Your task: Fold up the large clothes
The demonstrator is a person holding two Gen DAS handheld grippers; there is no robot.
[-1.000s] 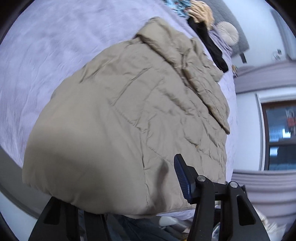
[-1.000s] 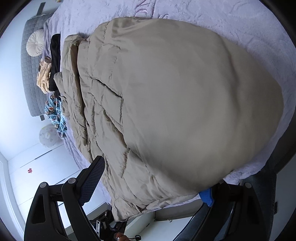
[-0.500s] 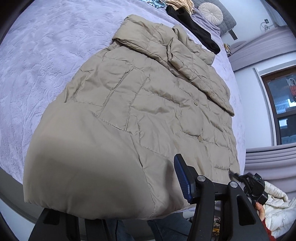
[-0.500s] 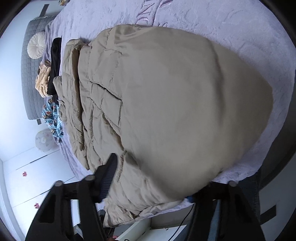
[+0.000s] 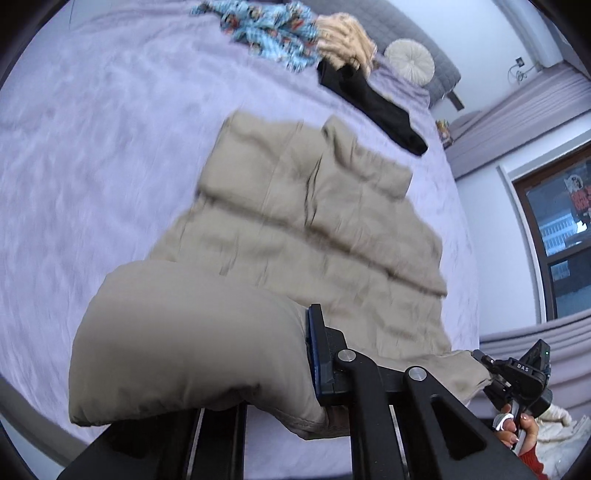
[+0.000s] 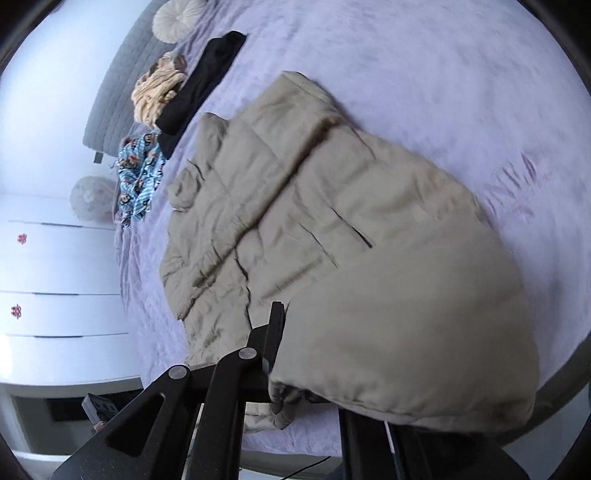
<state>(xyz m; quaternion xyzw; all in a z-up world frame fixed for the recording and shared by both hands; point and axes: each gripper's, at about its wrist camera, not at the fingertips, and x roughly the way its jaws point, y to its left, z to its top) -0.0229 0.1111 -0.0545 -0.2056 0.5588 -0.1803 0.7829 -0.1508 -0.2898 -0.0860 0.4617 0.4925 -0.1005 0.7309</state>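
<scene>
A beige quilted jacket (image 5: 314,229) lies spread on the purple bed (image 5: 92,166), collar end far from me. My left gripper (image 5: 288,354) is closing tight on the near hem corner, and the puffy fabric bulges over it and hides one finger. In the right wrist view the jacket (image 6: 332,206) is held at its other hem corner by my right gripper (image 6: 295,343), its jaws closing hard on the cloth. That right gripper (image 5: 491,369), in a person's hand, also shows in the left wrist view, pinching the hem. Both corners are lifted off the bed.
At the head of the bed lie a black garment (image 5: 369,107), a blue patterned cloth (image 5: 273,33), a tan knit (image 5: 343,37) and a round cushion (image 5: 408,61). A window (image 5: 554,229) stands right. White drawers (image 6: 55,277) flank the bed.
Both grippers went from open around the hem to shut on it, then rose and moved toward the collar, lifting the hem. The right gripper rolled.
</scene>
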